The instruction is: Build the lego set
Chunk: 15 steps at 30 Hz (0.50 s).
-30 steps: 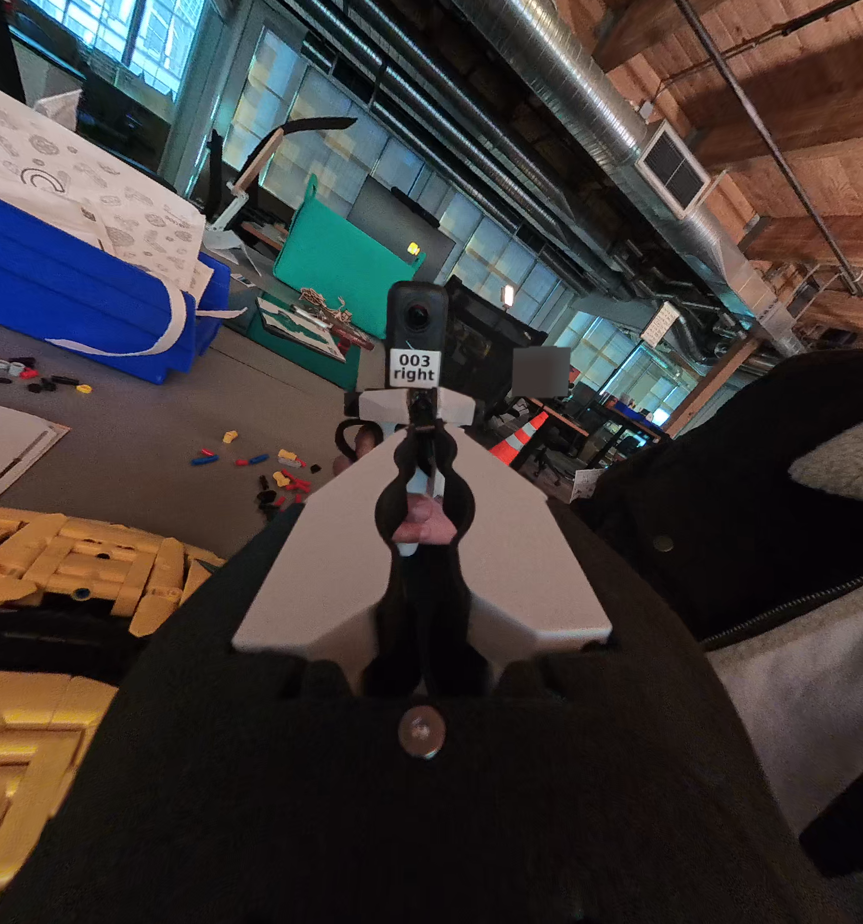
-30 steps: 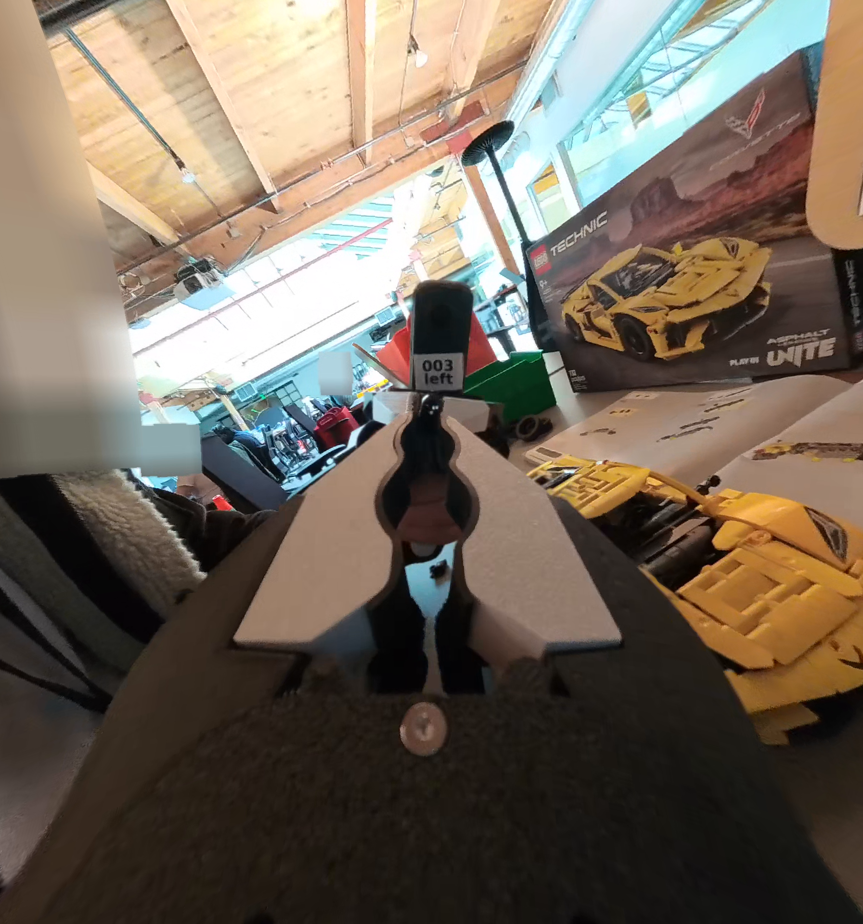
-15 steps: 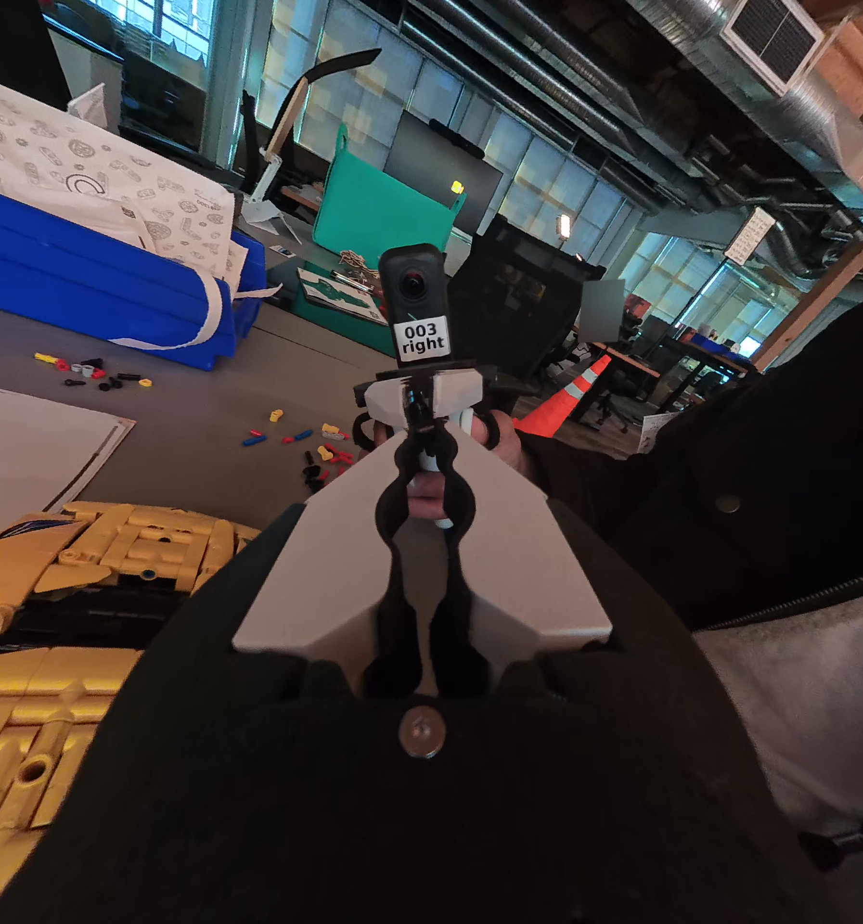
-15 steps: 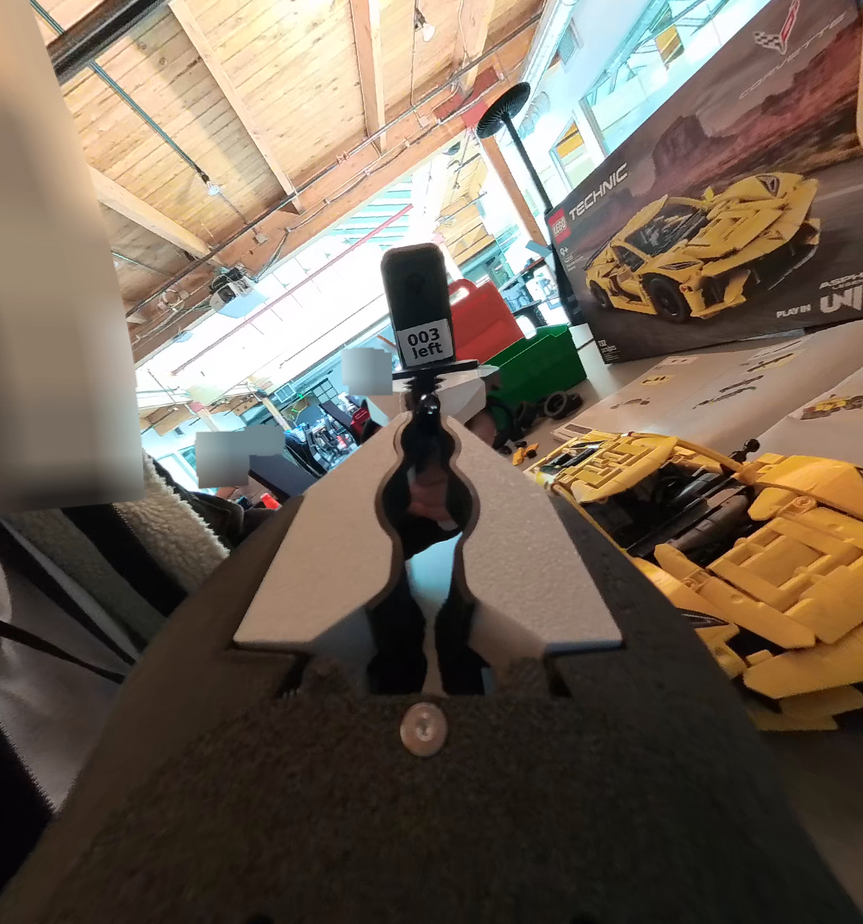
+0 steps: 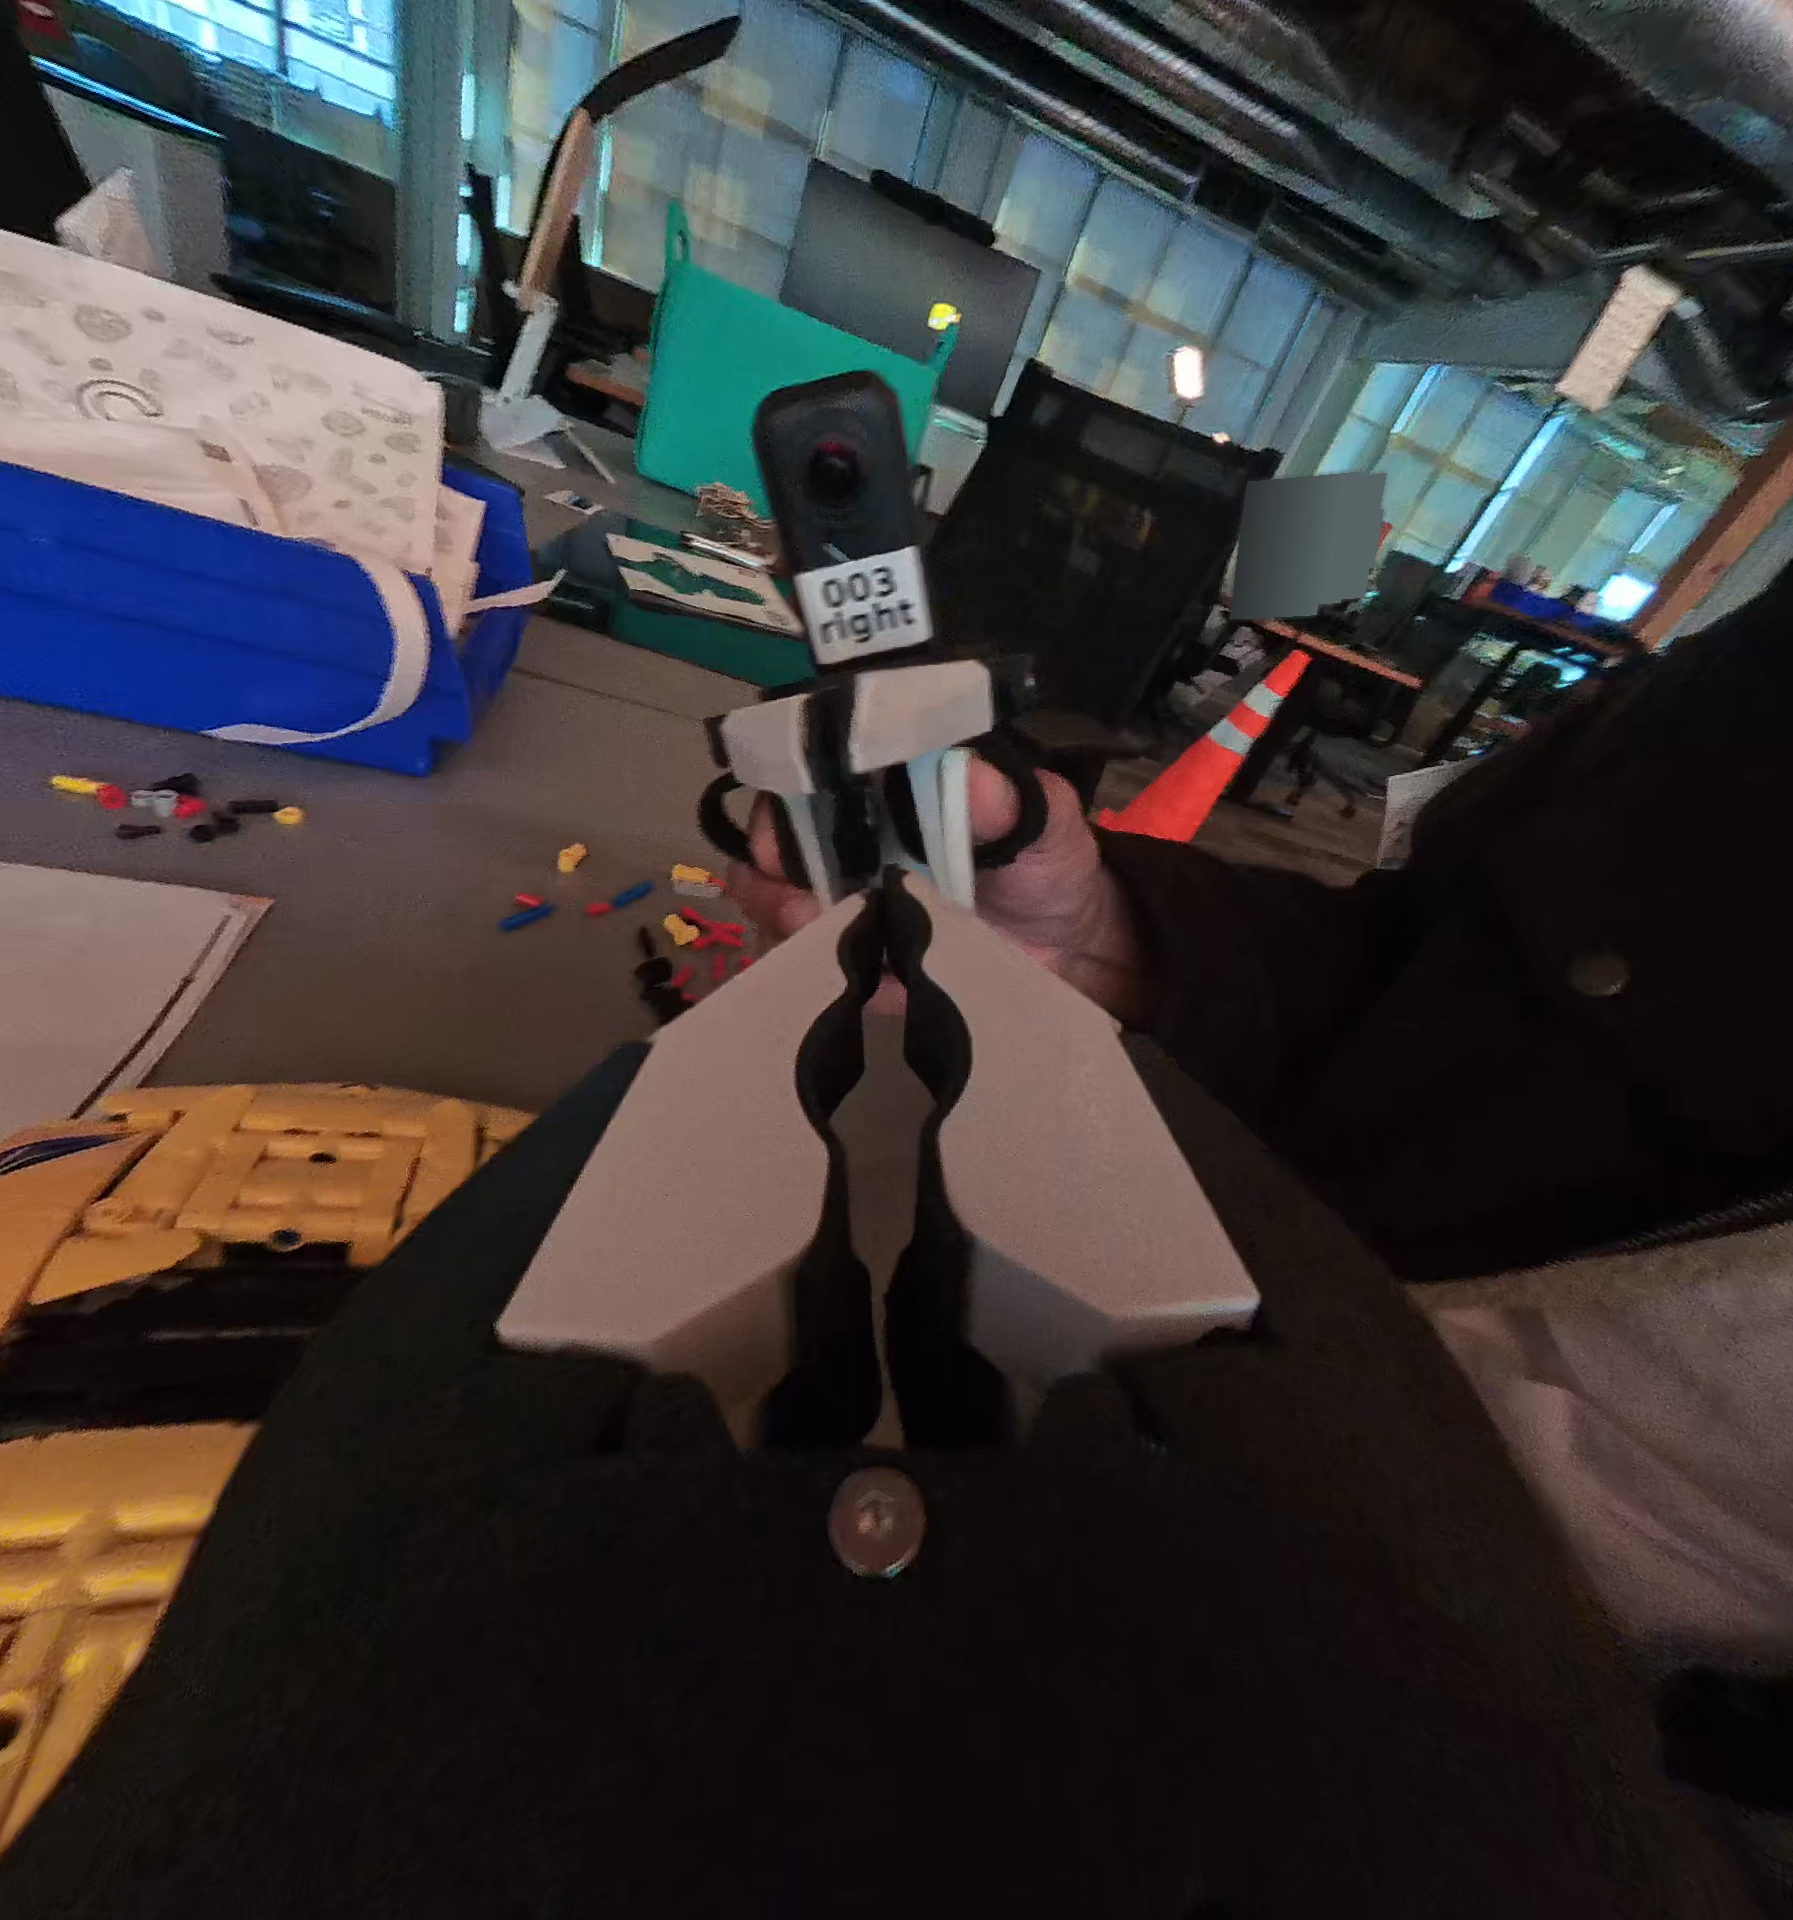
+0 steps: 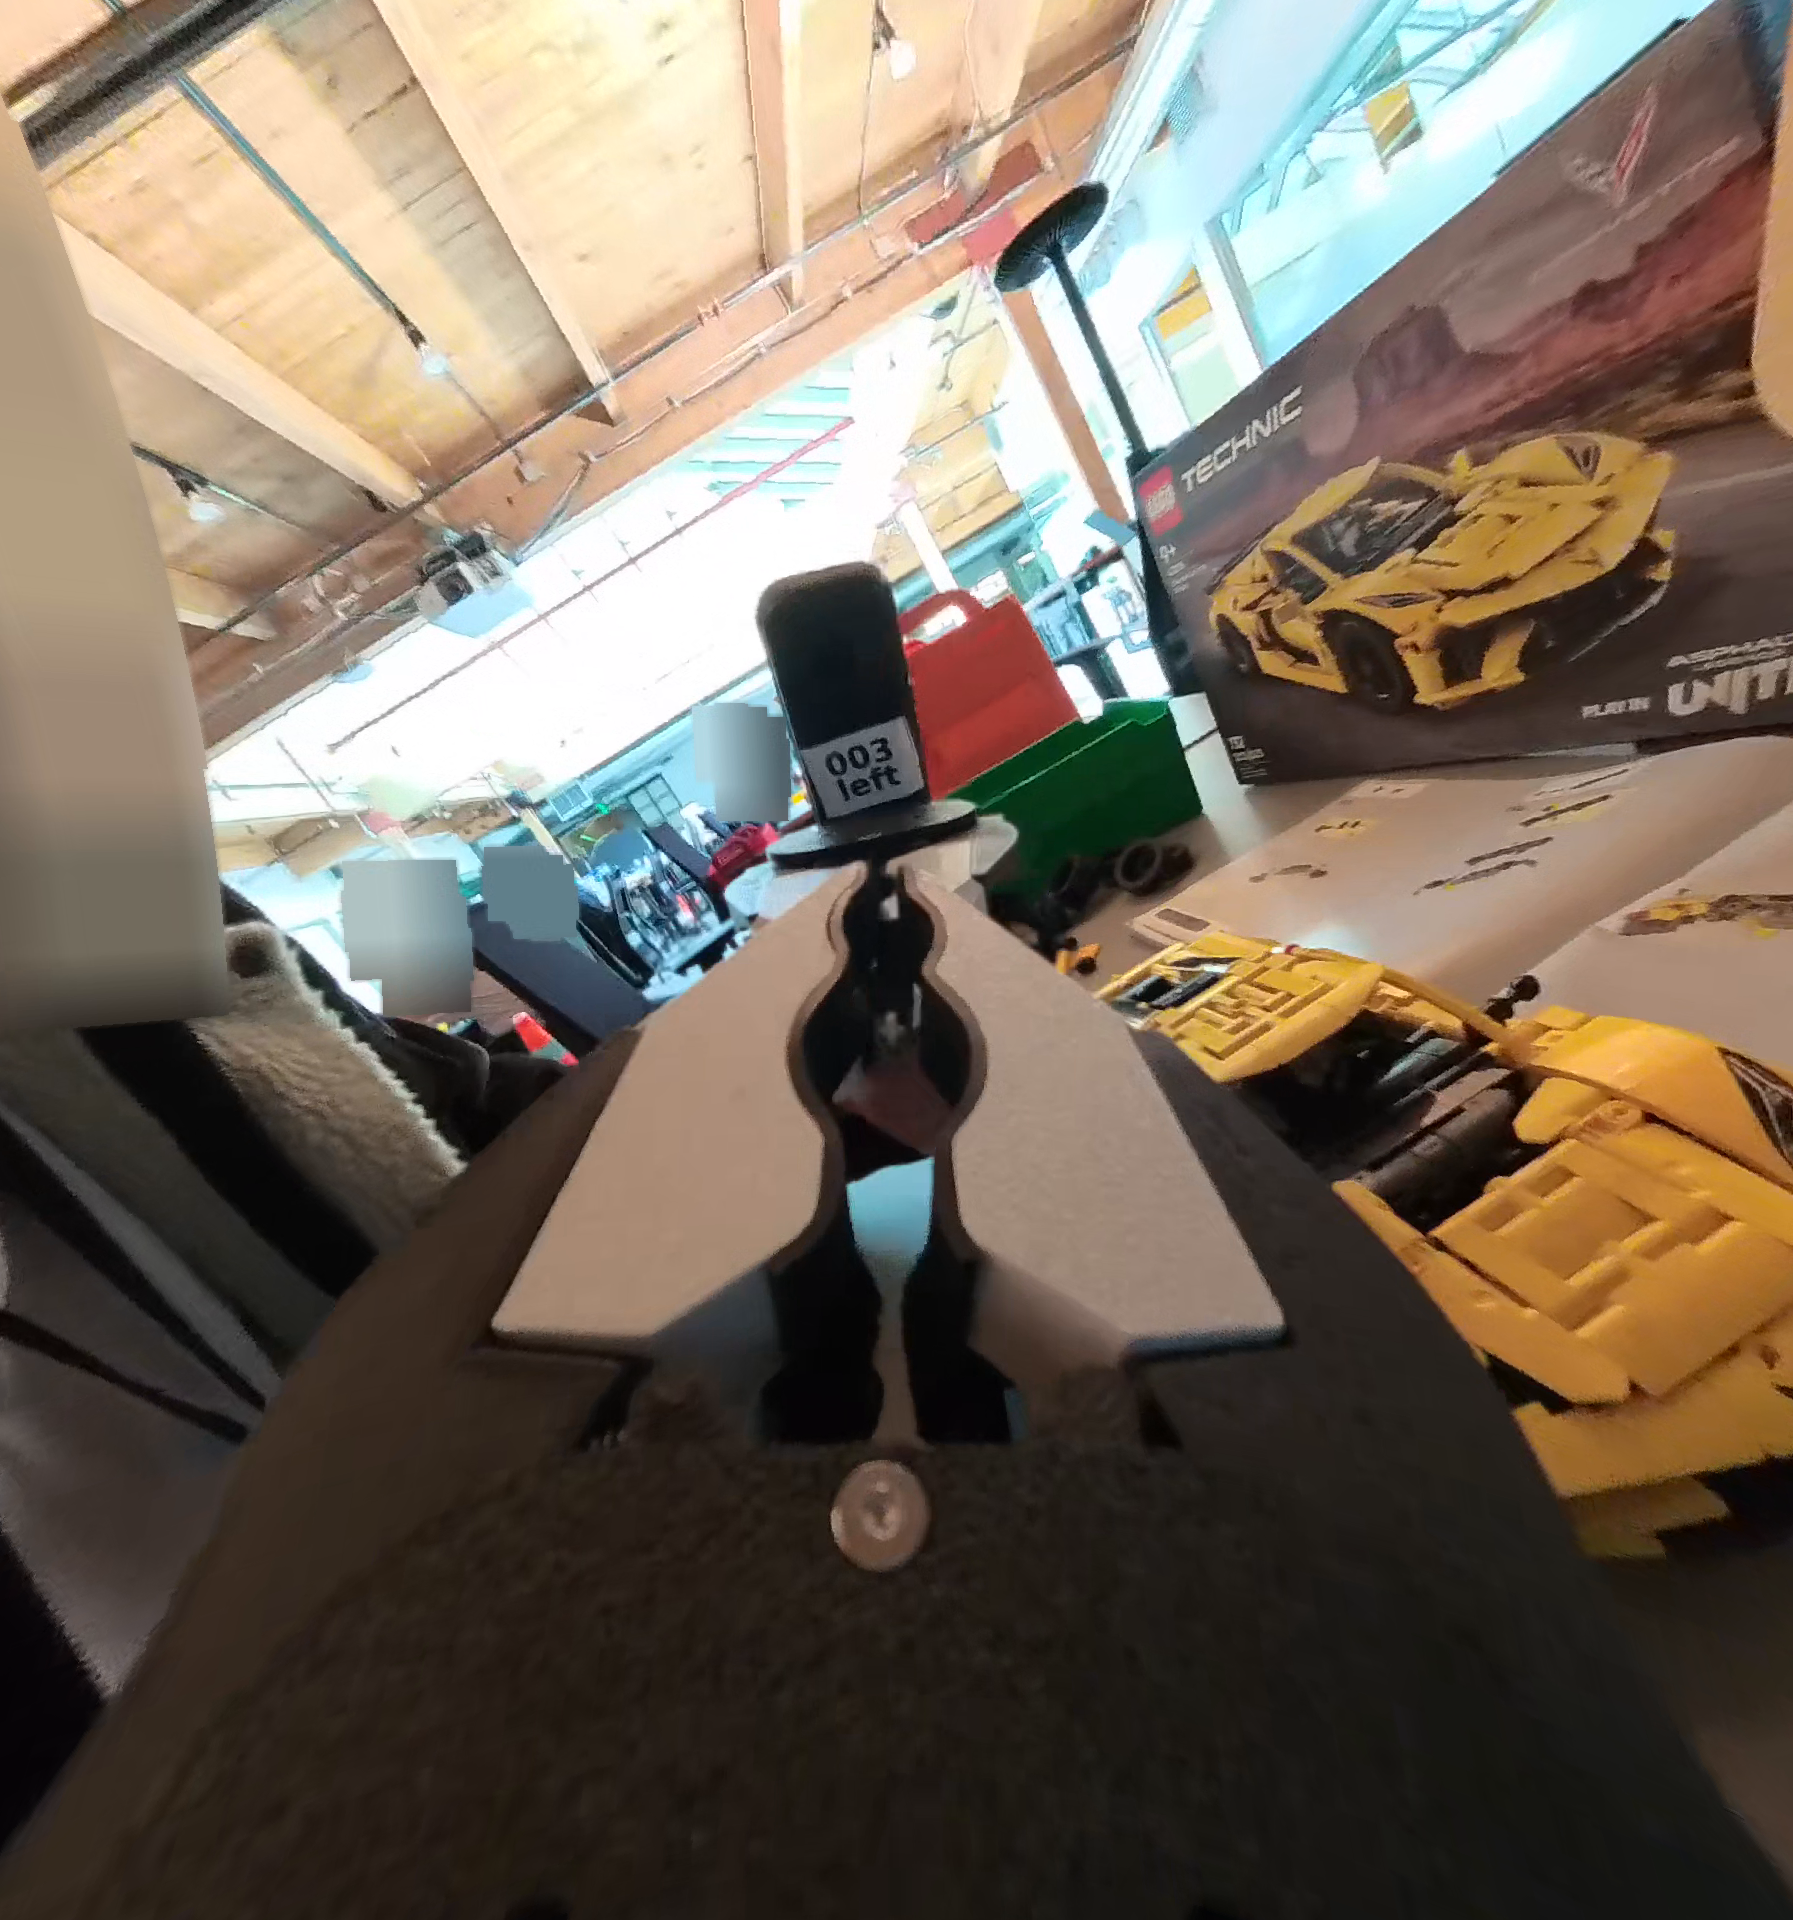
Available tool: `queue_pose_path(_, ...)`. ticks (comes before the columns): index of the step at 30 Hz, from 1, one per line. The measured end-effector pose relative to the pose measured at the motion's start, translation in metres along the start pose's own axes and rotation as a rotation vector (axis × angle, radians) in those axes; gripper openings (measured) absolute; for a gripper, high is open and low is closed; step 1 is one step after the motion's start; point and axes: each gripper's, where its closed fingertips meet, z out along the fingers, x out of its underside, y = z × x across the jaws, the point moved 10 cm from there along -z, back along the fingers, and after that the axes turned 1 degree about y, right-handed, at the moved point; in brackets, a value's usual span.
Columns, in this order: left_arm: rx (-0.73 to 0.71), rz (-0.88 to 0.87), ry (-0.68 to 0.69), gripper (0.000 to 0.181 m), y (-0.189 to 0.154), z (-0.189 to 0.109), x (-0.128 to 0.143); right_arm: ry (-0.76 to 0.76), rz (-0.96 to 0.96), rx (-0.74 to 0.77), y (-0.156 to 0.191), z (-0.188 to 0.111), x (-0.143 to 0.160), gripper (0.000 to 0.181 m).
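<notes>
Here the grey surface (image 5: 383, 935) carries everything. At its far side in the right wrist view stands the big lego box (image 6: 1494, 520), upright, with a green bin (image 6: 1089, 790) just beside it. In front of the box lie the open instruction pages (image 6: 1443, 862), and nearer to us sits the yellow lego car (image 6: 1598, 1226), partly built, its black inner parts showing between the yellow panels.

In the left wrist view we see the same car at the lower left, with a blue bin (image 5: 144, 613) well behind it.

The two tools are held up above the surface, nose to nose. The left hand-held gripper (image 5: 887, 904) has its jaws together, the tips meeting right at the tips of the other tool. A hand (image 5: 1037, 883) grips the handle of that other tool. The right hand-held gripper (image 6: 884, 883) has its jaws almost together. Something small and dark sits at the tips, but we cannot tell whether it is clamped there or belongs to the tool opposite.

Smallest of all, loose lego pieces (image 5: 684, 925) in red, yellow, blue and black lie scattered on the surface, apart from the car.
</notes>
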Motion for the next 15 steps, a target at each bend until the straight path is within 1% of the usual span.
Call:
queue_pose_path(2, -0.033, 0.014, 0.011, 0.0, 0.001, -0.001, 0.0, -0.027, 0.018, 0.003, -0.001, -0.001, 0.0, 0.002)
queue_pose_path(4, -0.068, 0.033, 0.015, 0.0, 0.004, -0.003, 0.0, -0.076, 0.081, -0.031, -0.004, -0.001, 0.001, 0.002)
queue_pose_path(6, -0.061, 0.02, -0.014, 0.0, 0.004, -0.003, -0.001, -0.125, 0.168, -0.063, -0.01, -0.002, 0.004, 0.002)
queue_pose_path(7, -0.051, -0.007, -0.022, 0.005, 0.005, -0.002, -0.001, -0.123, 0.193, -0.07, -0.011, -0.002, 0.006, 0.002)
queue_pose_path(8, -0.051, -0.034, -0.033, 0.013, 0.007, -0.001, 0.0, -0.108, 0.188, -0.061, -0.012, -0.001, 0.007, 0.002)
queue_pose_path(9, -0.053, -0.049, -0.039, 0.018, 0.008, -0.001, 0.0, -0.098, 0.165, -0.05, -0.01, 0.0, 0.007, 0.002)
queue_pose_path(11, -0.057, -0.057, -0.034, 0.022, 0.009, 0.0, 0.001, -0.077, 0.129, -0.033, -0.009, 0.001, 0.008, 0.002)
queue_pose_path(13, -0.041, -0.065, -0.043, 0.023, 0.008, 0.001, 0.001, -0.046, 0.108, -0.014, -0.008, 0.004, 0.01, 0.002)
queue_pose_path(15, -0.032, -0.058, -0.038, 0.016, 0.006, 0.003, 0.002, -0.033, 0.09, -0.017, -0.006, 0.007, 0.012, 0.002)
